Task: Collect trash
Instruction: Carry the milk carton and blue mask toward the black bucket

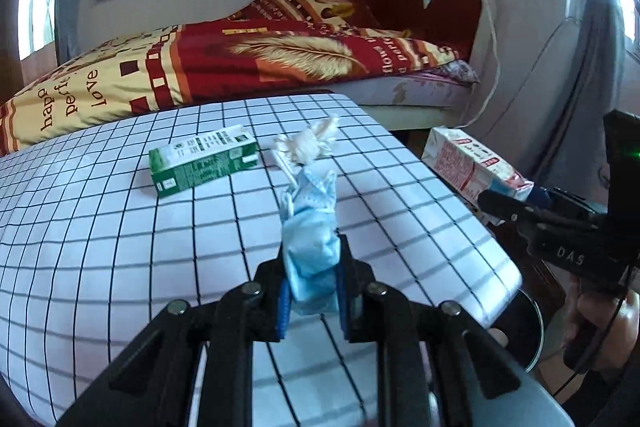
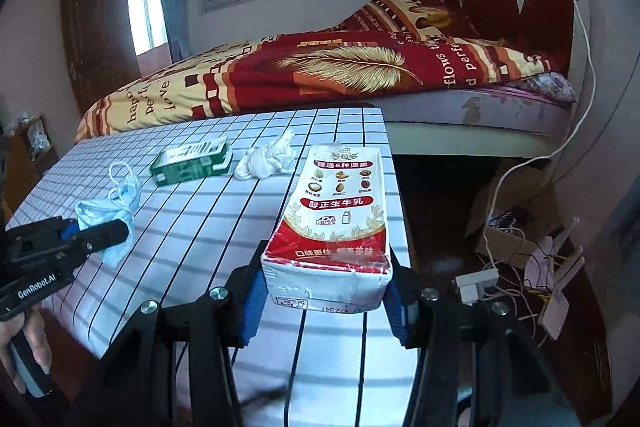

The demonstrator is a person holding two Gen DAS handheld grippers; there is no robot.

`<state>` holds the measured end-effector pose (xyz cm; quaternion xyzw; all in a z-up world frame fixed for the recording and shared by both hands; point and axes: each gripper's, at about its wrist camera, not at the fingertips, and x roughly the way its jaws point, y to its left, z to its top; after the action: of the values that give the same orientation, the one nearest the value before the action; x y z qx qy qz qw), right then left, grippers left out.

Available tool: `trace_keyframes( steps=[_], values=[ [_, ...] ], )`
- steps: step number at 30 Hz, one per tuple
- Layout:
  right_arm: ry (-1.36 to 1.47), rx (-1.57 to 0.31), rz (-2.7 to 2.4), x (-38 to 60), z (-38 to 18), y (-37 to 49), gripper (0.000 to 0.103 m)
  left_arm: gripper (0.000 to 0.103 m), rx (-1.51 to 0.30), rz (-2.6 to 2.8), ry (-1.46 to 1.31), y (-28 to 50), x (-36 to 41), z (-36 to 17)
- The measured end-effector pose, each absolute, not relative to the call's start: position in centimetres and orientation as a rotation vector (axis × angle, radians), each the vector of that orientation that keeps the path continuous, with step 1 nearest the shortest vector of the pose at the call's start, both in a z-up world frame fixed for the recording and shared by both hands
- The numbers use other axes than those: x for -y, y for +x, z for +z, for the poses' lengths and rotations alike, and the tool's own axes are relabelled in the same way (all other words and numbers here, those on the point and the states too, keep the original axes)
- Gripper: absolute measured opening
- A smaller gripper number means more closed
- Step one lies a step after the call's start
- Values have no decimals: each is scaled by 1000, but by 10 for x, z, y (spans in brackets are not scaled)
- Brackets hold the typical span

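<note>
My left gripper (image 1: 311, 287) is shut on a crumpled blue face mask (image 1: 310, 227) and holds it just above the checked table (image 1: 120, 247). It also shows in the right wrist view (image 2: 96, 231), with the mask (image 2: 108, 215) in it. My right gripper (image 2: 326, 303) is shut on a red and white milk carton (image 2: 336, 219) over the table's right edge; the carton shows in the left wrist view (image 1: 472, 163) too. A green carton (image 1: 202, 161) (image 2: 192, 161) and a crumpled white tissue (image 1: 308, 143) (image 2: 266, 159) lie on the table beyond.
A bed with a red and yellow quilt (image 2: 320, 71) stands behind the table. To the right, on the floor, are a cardboard box (image 2: 516, 211), a power strip (image 2: 476, 283) and tangled cables. A round dark rim (image 1: 528, 323) shows below the table's right edge.
</note>
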<state>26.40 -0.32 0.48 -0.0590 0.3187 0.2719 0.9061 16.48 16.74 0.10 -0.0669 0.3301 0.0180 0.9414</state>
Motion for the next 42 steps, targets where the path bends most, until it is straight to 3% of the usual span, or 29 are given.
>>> trace_keyframes(
  steps=[17,42],
  values=[
    [-95,-622,520,89,25,199,53,20,-638,-73,-74,138,-85,18],
    [-54,-689,297,211,-10,169,53,20,-706,-306,-4,159,33,-8]
  ],
)
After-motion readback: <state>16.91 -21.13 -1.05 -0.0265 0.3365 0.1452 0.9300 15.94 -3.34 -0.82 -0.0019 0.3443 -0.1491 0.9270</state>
